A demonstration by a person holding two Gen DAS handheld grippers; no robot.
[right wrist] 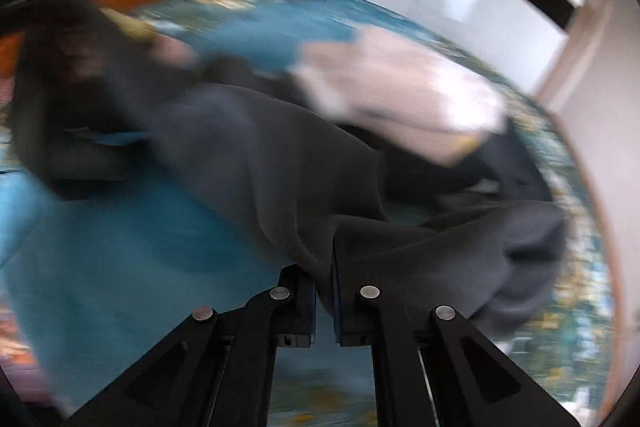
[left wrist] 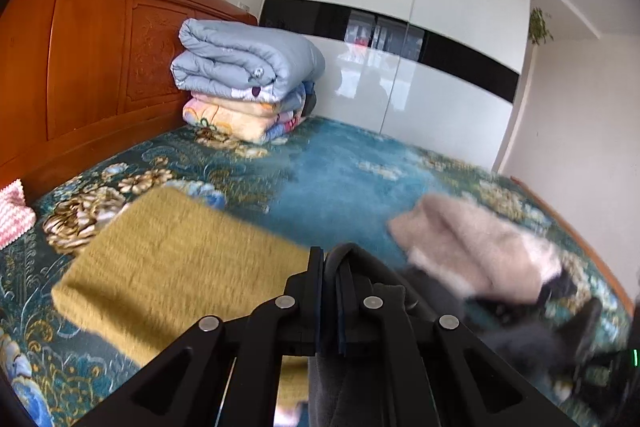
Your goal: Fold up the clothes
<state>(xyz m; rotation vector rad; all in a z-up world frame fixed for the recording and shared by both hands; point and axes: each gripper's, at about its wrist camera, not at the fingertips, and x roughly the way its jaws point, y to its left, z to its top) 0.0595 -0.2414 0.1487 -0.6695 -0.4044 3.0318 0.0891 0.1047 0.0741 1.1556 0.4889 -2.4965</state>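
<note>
A dark grey garment (right wrist: 256, 163) stretches between both grippers above the bed. My left gripper (left wrist: 329, 267) is shut on one edge of the dark grey garment (left wrist: 340, 379), which hangs down behind its fingers. My right gripper (right wrist: 324, 267) is shut on another edge, and the cloth drapes away to the left and right. A folded mustard-yellow knit (left wrist: 172, 259) lies flat on the bedspread to the left. A pale pink fluffy garment (left wrist: 476, 247) lies in a heap to the right, also blurred in the right wrist view (right wrist: 400, 95).
The bed has a teal floral bedspread (left wrist: 340, 171) and an orange wooden headboard (left wrist: 88, 67). Folded quilts (left wrist: 248, 79) are stacked against the headboard. A pink-and-white cloth (left wrist: 14, 215) sits at the far left. A white and black wardrobe (left wrist: 420, 47) stands beyond the bed.
</note>
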